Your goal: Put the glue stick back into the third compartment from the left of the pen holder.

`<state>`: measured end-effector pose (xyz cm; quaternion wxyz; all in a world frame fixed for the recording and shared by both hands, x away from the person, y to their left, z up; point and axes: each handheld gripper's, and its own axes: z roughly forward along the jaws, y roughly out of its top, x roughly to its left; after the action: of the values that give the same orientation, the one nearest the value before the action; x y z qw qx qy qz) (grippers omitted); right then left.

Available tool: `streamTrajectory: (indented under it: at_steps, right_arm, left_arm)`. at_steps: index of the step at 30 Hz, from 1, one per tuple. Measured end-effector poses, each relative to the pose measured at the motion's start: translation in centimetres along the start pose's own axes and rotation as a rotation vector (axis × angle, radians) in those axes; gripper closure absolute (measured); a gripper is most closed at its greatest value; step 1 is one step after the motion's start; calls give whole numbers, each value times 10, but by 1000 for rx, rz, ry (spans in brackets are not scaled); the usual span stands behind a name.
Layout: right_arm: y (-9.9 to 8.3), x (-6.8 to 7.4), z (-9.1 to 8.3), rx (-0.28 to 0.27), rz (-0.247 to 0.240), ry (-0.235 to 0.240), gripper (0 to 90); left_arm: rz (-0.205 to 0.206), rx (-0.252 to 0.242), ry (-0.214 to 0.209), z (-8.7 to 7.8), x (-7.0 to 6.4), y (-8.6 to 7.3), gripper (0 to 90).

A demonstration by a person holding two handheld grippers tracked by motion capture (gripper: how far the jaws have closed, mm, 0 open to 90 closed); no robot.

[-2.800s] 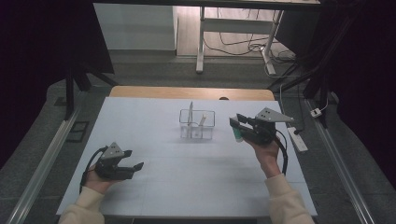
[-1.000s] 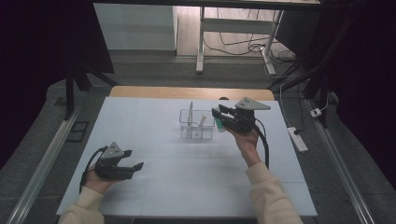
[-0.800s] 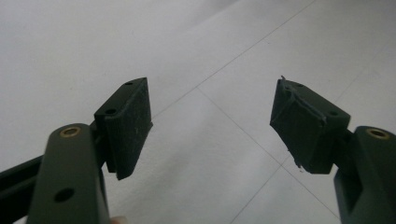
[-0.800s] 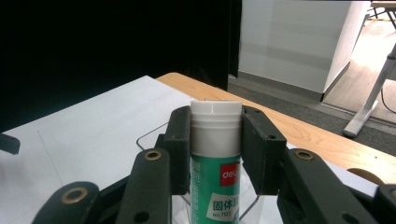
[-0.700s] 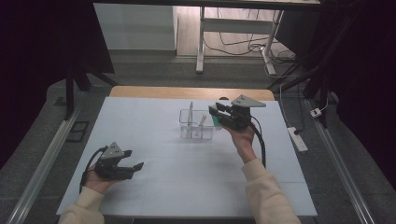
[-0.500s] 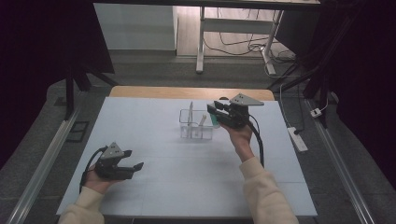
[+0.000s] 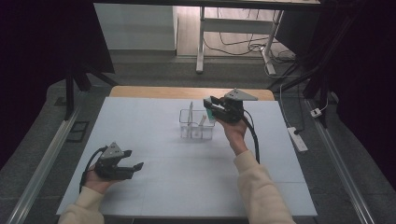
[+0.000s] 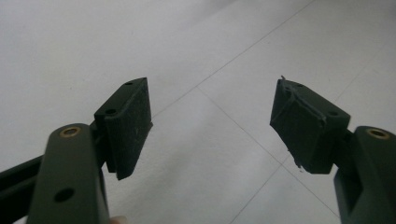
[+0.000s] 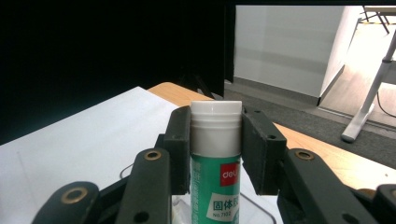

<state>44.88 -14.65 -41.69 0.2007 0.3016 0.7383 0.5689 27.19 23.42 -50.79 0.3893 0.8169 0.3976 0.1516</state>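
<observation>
My right gripper is shut on a green glue stick with a white cap, held upright in the right gripper view. In the high view the glue stick hangs just above the right side of a clear plastic organiser at the table's middle back. A thin white item stands in the organiser. My left gripper rests low near the front left of the white table, open, with nothing between its pads.
A wooden strip runs along the table's far edge. A power strip lies off the table at the right. Metal rails border both sides, and desk legs with cables stand beyond.
My right gripper has carried the glue stick from the right side leftward and toward the back, ending over the organiser. The left gripper has stayed put.
</observation>
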Motion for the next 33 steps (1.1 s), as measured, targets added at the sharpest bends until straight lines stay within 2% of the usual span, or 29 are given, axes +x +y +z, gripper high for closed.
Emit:
streamTrajectory:
  at_steps: [7,24,26,30,33]
  right_arm:
    - [-1,-4,10,0,8,-10,644]
    - [-5,-7,15,22,21,-13,637]
    - [-7,-8,16,24,29,-11,619]
    - [-6,-12,13,16,76,5,546]
    - [-6,-14,10,26,69,-4,522]
  left_arm:
    - [0,0,-1,0,0,0,292]
    - [3,3,1,0,0,0,291]
    - [3,3,1,0,0,0,291]
    - [3,4,0,1,0,0,291]
    - [4,3,1,0,0,0,291]
